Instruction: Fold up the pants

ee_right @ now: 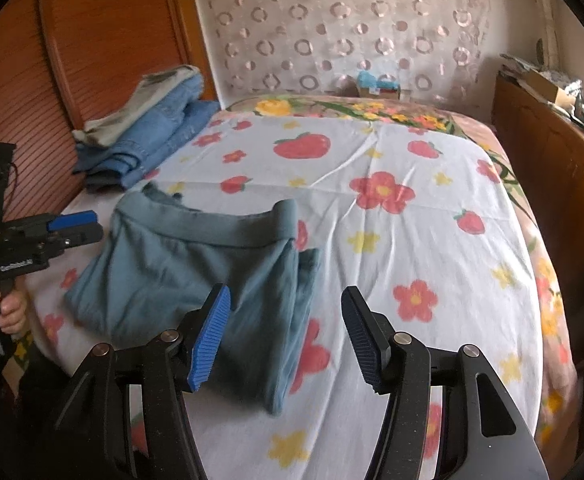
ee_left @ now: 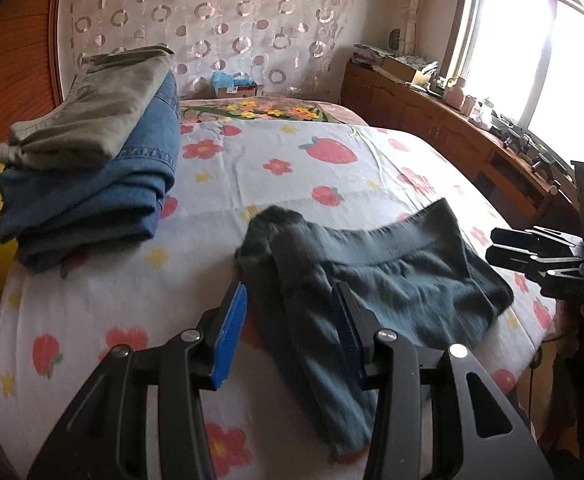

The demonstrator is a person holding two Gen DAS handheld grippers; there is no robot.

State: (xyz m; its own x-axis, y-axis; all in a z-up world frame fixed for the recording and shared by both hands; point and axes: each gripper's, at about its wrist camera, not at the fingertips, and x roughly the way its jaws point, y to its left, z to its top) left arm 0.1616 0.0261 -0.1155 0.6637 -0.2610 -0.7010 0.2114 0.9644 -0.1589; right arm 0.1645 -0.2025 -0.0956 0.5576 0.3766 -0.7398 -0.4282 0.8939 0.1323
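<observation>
Grey-green pants (ee_left: 380, 276) lie folded on the flowered bed sheet (ee_left: 292, 176), waistband toward the headboard. They also show in the right wrist view (ee_right: 195, 272). My left gripper (ee_left: 287, 304) is open and empty, hovering just above the pants' left edge. My right gripper (ee_right: 285, 304) is open and empty above the pants' right edge. The right gripper shows at the right edge of the left wrist view (ee_left: 540, 256); the left gripper shows at the left edge of the right wrist view (ee_right: 71, 226).
A stack of folded clothes sits at the bed's far left: khaki pants (ee_left: 99, 112) on blue jeans (ee_left: 103, 192); it also shows in the right wrist view (ee_right: 147, 136). A wooden cabinet (ee_left: 432, 116) with clutter runs along the right, under a window. Small boxes (ee_right: 376, 84) stand by the headboard.
</observation>
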